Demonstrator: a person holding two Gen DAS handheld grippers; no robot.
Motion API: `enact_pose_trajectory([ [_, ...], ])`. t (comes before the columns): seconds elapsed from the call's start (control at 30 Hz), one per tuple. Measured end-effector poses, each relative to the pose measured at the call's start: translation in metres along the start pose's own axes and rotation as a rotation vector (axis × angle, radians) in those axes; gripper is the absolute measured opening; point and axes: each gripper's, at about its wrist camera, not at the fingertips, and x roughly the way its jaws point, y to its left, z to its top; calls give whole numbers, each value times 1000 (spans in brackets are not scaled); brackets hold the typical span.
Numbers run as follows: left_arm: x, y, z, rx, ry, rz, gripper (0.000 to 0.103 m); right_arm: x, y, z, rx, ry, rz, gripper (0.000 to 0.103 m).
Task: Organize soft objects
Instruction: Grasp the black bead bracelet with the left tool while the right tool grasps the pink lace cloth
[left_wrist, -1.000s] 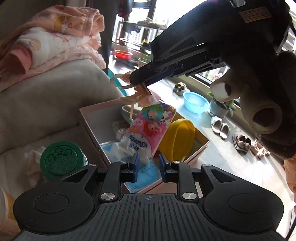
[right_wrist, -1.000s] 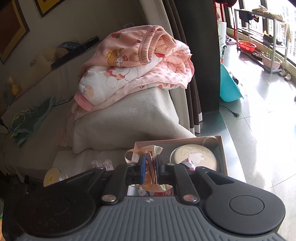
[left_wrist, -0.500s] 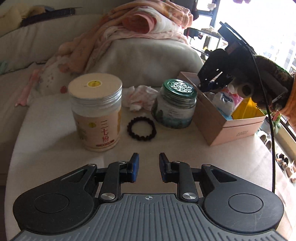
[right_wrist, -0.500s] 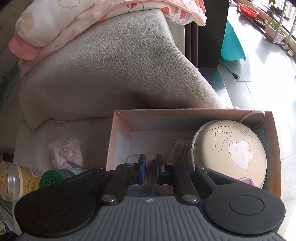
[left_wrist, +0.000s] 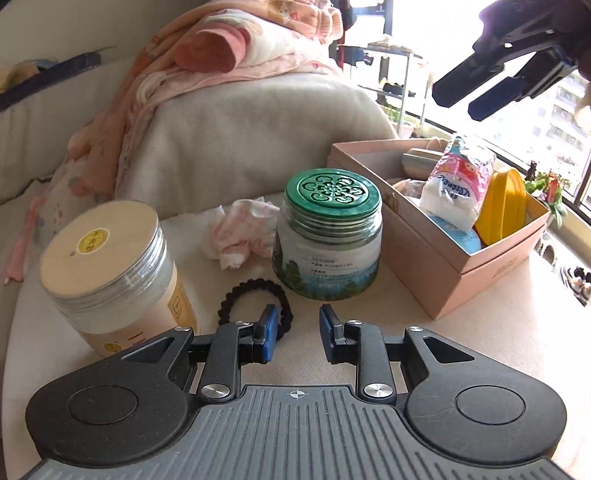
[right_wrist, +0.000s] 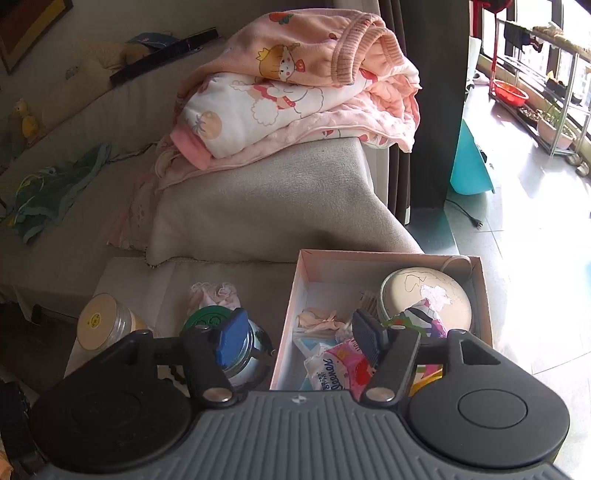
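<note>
Jaws on the right gripper (right_wrist: 299, 341) gape wide and empty above the pink box (right_wrist: 291, 295); left gripper (left_wrist: 295, 325) sits part open, empty, low near the black hair tie (left_wrist: 255, 299). Next, probably fetching it or the crumpled cloth (left_wrist: 240, 232) behind

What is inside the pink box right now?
The box holds a tissue pack, a yellow bowl, a round beige tin and a peach ribbon. Whatever lies beneath them is covered.
</note>
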Motion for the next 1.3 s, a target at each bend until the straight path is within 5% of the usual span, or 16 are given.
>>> enact_pose_trajectory([
  [0.3, 24, 12, 0, -37, 77, -27, 28, -18, 41, -19, -167, -42, 5, 65],
  [0.63, -22, 23, -32, -44, 128, -156, 28, -17, 62, -27, -195, -42, 72, 67],
  [0.8, -57, 38, -38, -172, -5, -74, 28, -19, 68, -58, -232, -84, 93, 67],
  [1.03, -22, 41, -32, -153, 112, 15, 29, 2, 67, -108, -305, -34, 86, 68],
  [1.17, -15, 30, -32, -55, 87, 31, 30, -1, 57, -108, -289, -62, 54, 68],
  [1.3, -16, 32, -39, -75, 51, 22, 30, -9, 61, -89, -325, -97, 39, 68],
])
